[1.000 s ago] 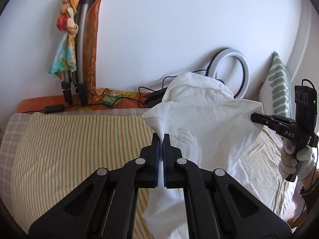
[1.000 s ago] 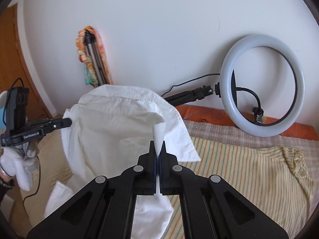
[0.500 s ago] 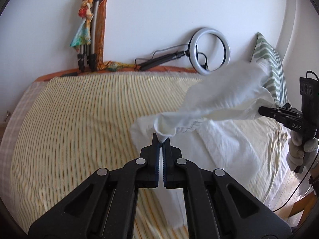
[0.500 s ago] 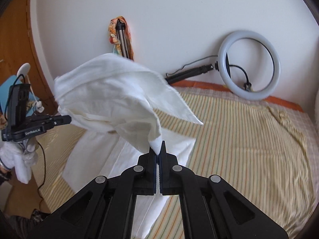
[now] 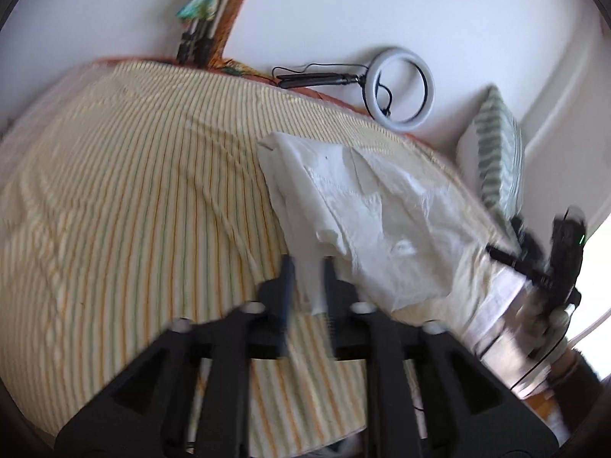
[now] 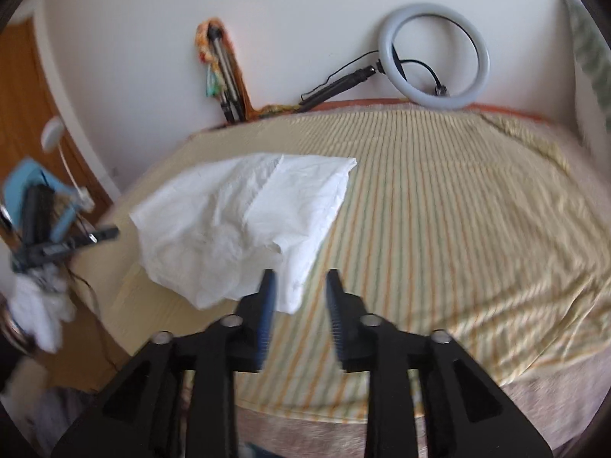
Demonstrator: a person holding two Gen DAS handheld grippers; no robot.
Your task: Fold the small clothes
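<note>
A white shirt (image 5: pixel 366 210) lies folded over on the striped bed sheet (image 5: pixel 133 198), near the bed's front edge. It also shows in the right wrist view (image 6: pixel 244 217). My left gripper (image 5: pixel 307 263) is open, its fingers just in front of the shirt's near edge, holding nothing. My right gripper (image 6: pixel 299 278) is open and empty, just off the shirt's near corner. The right gripper also shows at the right of the left wrist view (image 5: pixel 534 263), and the left gripper at the left of the right wrist view (image 6: pixel 68 244). Both views are motion-blurred.
A ring light (image 6: pixel 435 57) and a tripod wrapped in colourful cloth (image 6: pixel 221 68) lean on the white wall behind the bed. A striped green pillow (image 5: pixel 500 160) stands at the bed's right end. A wooden door (image 6: pixel 23 95) is at the left.
The shirt was held up in the air by both shut grippers. Now it lies on the bed, both grippers have let go and opened, and they have pulled back towards the bed's front edge.
</note>
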